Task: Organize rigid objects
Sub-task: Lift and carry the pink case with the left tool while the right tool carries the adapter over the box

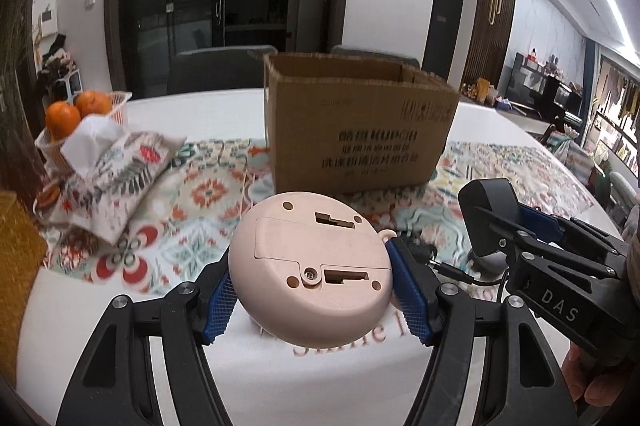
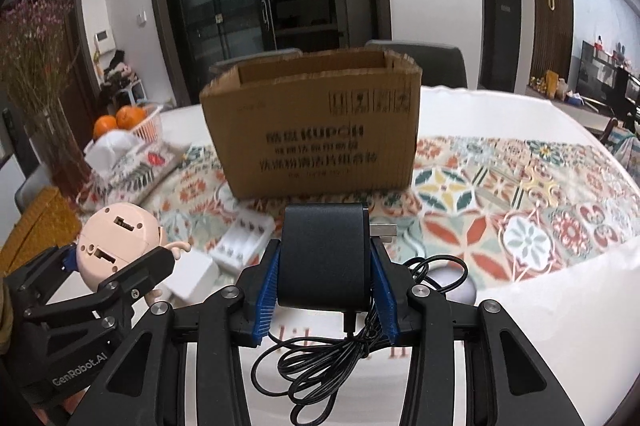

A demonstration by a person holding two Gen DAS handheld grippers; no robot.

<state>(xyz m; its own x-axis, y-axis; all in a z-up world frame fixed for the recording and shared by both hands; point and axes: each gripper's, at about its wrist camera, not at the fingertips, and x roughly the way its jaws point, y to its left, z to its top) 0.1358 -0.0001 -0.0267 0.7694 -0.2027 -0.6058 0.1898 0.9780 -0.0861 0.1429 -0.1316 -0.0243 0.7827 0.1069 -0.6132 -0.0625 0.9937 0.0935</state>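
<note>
The pink round gadget (image 1: 310, 268) sits clamped between the blue fingers (image 1: 218, 300) of the left gripper (image 1: 312, 296), underside up, with its screw and slots showing, and it appears to hang clear of the surface (image 1: 120, 326) below. Beside it, to the right, the right gripper (image 2: 324, 284) pinches a black power adapter (image 2: 323, 258) squarely across its body; the adapter's thin black cable (image 2: 320, 358) dangles in loose loops beneath the fingers and its plug prongs stick out to the right.

Straight ahead of both pairs of fingers, further along the patterned cloth (image 2: 500, 194), stands the open cardboard box (image 2: 316, 130), top flaps up. Between the right fingers and the box lie a white battery charger (image 2: 246, 240) and a small white block (image 2: 196, 276); off to the left are a floral tissue pouch (image 1: 116, 178) and a basket of oranges (image 1: 84, 122).

Judging by this, the step in hand is the carry: both items are grasped and apparently lifted, headed for the box. The next move calls for bringing each load above the box rim before letting go, and for minding the trailing cable, which could snag on the cardboard edge or drag the charger.
</note>
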